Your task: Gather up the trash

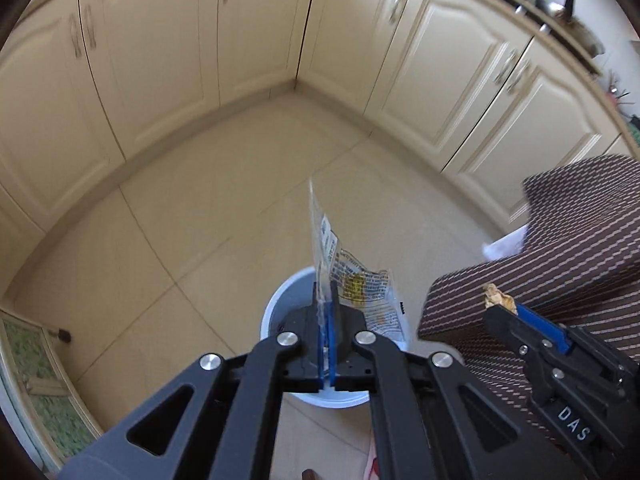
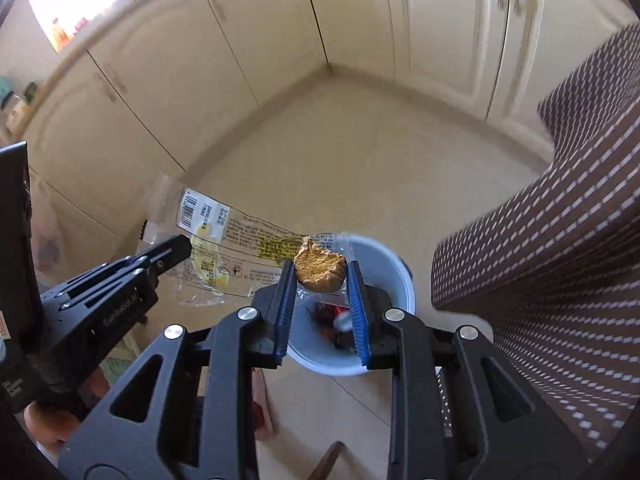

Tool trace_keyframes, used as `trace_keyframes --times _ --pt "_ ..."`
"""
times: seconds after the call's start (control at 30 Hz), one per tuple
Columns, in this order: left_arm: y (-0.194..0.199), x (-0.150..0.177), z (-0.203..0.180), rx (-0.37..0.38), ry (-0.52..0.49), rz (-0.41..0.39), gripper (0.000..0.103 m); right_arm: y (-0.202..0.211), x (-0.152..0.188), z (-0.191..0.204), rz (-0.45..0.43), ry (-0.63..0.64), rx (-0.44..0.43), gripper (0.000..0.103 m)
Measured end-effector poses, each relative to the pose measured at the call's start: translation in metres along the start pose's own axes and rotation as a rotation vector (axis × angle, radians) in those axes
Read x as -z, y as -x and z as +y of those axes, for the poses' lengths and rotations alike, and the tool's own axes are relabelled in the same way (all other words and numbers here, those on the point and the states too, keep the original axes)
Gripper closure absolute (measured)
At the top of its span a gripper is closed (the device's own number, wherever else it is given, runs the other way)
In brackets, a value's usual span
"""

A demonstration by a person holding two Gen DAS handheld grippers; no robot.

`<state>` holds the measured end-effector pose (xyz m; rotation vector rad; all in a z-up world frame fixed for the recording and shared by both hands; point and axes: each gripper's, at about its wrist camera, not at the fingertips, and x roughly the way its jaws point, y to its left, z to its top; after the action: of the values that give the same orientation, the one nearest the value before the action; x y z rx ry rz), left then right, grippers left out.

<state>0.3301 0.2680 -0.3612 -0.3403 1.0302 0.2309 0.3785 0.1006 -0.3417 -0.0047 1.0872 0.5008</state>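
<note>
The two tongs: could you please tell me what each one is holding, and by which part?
The left tongs pinch a clear printed wrapper by one edge. The right tongs grip a brown piece of food by its two sides.

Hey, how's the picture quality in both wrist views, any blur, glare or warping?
Left wrist view: cupboards smeared by motion, wrapper sharp, fisheye bends the floor lines. Right wrist view: blown-out glare at the window top left, bin contents blurred, bread piece crisp.
</note>
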Motion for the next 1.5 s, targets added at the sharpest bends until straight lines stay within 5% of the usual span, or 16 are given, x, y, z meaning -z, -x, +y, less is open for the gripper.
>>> trace_keyframes --times 0.17,0.4,0.5,0.53,1.3,1.5 --pt "-0.049 0.007 0.006 0.005 -0.009 0.082 0.101 -0.039 0.005 -0.011 0.076 -0.024 0.02 0.077" --pt "-0.07 0.007 -0.01 0.034 -0.046 0.109 0.097 -0.07 0.002 -0.024 0.112 -0.057 0.033 0.077" --pt "-0.072 0.009 -0.01 0.058 -0.039 0.128 0.063 -0.076 0.003 -0.027 0.121 -0.063 0.036 0.077" --pt "-0.072 0.01 -0.01 0.063 -0.037 0.126 0.059 -0.077 0.004 -0.027 0.123 -0.064 0.037 0.077" --pt "-0.072 0.008 -0.003 0.046 -0.041 0.143 0.054 -0.094 0.011 -0.016 0.12 -0.075 0.041 0.076" --pt "-0.059 0.005 -0.003 0.023 -0.06 0.107 0.043 -0.08 0.007 -0.013 0.096 -0.062 0.062 0.072"
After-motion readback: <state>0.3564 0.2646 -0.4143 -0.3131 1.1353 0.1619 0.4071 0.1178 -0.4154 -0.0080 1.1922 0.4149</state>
